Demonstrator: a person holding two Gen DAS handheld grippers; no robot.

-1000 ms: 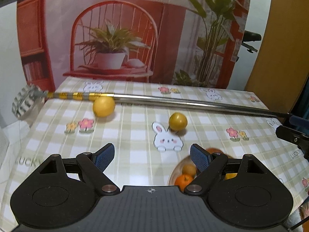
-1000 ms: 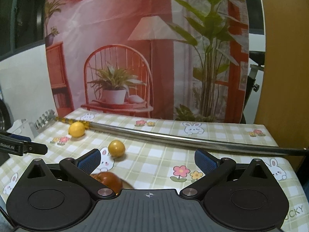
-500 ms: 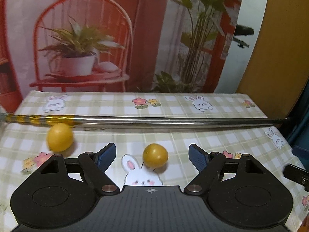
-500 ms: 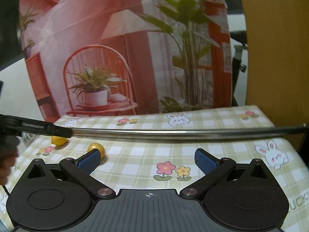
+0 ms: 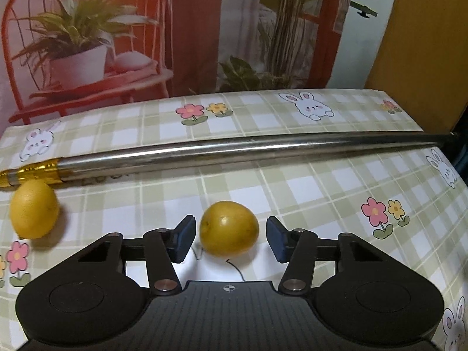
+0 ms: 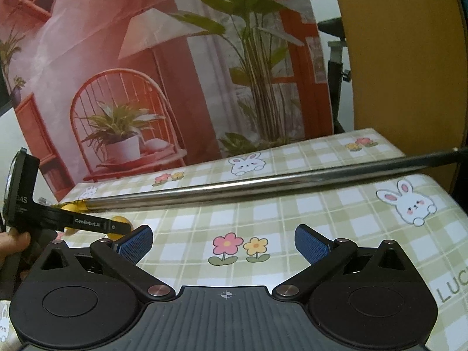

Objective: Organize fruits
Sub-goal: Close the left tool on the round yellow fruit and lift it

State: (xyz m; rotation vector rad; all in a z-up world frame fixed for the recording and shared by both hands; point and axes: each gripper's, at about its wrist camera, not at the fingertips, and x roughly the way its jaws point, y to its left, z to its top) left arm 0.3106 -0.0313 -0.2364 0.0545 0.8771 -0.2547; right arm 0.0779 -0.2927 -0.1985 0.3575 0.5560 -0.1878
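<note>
In the left wrist view a round yellow fruit (image 5: pixel 229 228) rests on the checked tablecloth, right between the blue pads of my left gripper (image 5: pixel 231 238). The jaws stand open on either side of it with small gaps. A yellow lemon (image 5: pixel 33 209) lies further left, just below the gold end of a long metal pole (image 5: pixel 234 152). In the right wrist view my right gripper (image 6: pixel 223 244) is open over bare cloth with nothing between its fingers. The left gripper (image 6: pixel 87 224) shows at that view's left edge, with the yellow fruit (image 6: pixel 121 224) peeking past it.
The metal pole (image 6: pixel 263 187) lies across the whole table from left to right behind the fruits. A printed backdrop with a chair and plants stands along the table's far edge. A person's hand (image 6: pixel 11 244) shows at the left. The table (image 5: pixel 321 193) edge drops off at the right.
My left gripper has moved forward and down until the round yellow fruit lies between its jaws. The right gripper has swung to the right, away from the fruits and bowl.
</note>
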